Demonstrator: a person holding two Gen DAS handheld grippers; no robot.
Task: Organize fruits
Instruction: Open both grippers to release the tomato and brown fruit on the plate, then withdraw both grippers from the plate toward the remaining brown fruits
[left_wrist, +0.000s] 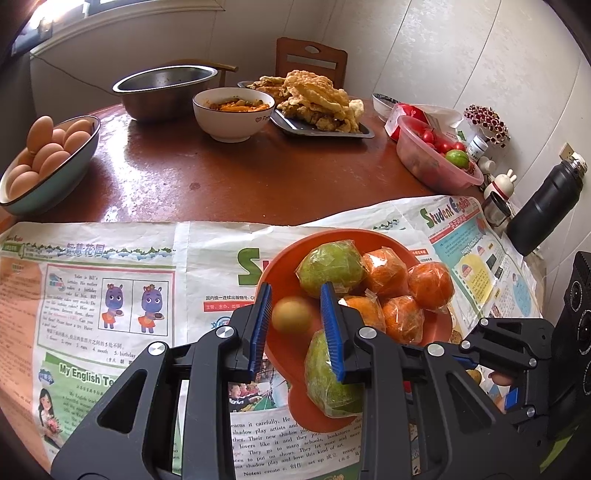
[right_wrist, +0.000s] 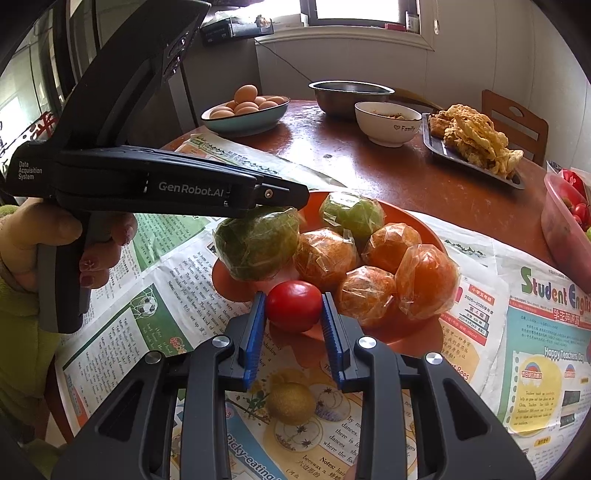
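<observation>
An orange plate (left_wrist: 280, 273) on newspaper holds two green wrapped fruits (left_wrist: 330, 267) and several wrapped oranges (left_wrist: 430, 286). My left gripper (left_wrist: 295, 314) hovers over the plate, open around a small yellow-brown fruit (left_wrist: 291, 314) that looks blurred and free of the pads. My right gripper (right_wrist: 293, 306) is shut on a red tomato (right_wrist: 294, 305) at the plate's near edge (right_wrist: 424, 332). A small golden fruit (right_wrist: 290, 403) lies on the newspaper below it. The left gripper's body (right_wrist: 166, 184) reaches over a green fruit (right_wrist: 258, 245).
At the back of the round wooden table (left_wrist: 221, 177) stand a bowl of eggs (left_wrist: 44, 158), a steel basin (left_wrist: 166, 88), a white soup bowl (left_wrist: 232, 110) and a tray of fried food (left_wrist: 317, 107). At the right are a pink tub of tomatoes (left_wrist: 436, 155) and a black flask (left_wrist: 543, 206).
</observation>
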